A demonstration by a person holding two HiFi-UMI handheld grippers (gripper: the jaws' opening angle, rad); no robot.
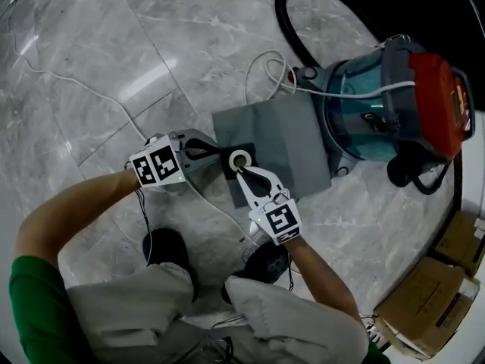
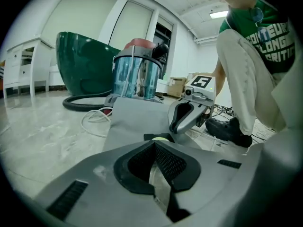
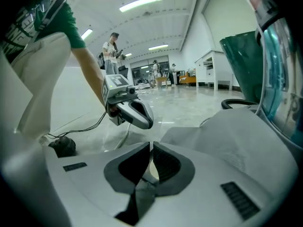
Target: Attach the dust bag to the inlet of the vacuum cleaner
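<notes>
The bag (image 1: pixel 295 139) lies flat on the floor at frame centre, beside the vacuum (image 1: pixel 379 105) at upper right. The left gripper (image 1: pixel 217 155) and right gripper (image 1: pixel 244 167) sit at its collar (image 1: pixel 229 170), fingers closed and empty. This looks like the reach-in step; next the fingers need to open and grip the collar.

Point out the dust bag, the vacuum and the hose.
Dust bag (image 1: pixel 292 146): head view, middle of its grey cloth.
Vacuum (image 1: pixel 360 123): head view, teal canister.
Hose (image 2: pixel 81 107): left gripper view, its black curve on the floor.
</notes>
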